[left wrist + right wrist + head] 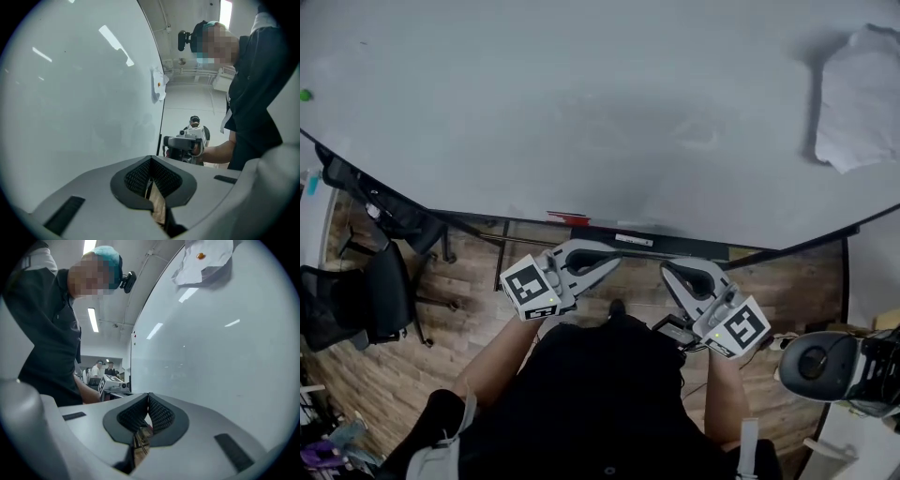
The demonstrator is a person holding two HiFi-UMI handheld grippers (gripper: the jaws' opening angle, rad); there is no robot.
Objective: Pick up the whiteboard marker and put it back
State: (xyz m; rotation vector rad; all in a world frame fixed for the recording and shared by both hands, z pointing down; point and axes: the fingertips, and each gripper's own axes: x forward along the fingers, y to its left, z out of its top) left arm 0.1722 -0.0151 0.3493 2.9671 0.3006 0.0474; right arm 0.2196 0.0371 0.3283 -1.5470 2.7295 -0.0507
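Lying on whiteboard ledge (609, 230), thin red marker (569, 219), barely visible.

White whiteboard (581, 94), brown plank floor (797, 281), black chair (366, 300)

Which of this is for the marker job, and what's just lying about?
Job: whiteboard; tray; red thing on it, perhaps the marker; left hand-held gripper and right hand-held gripper, both shut, empty.
Lying about: paper on the board; green dot; chair.
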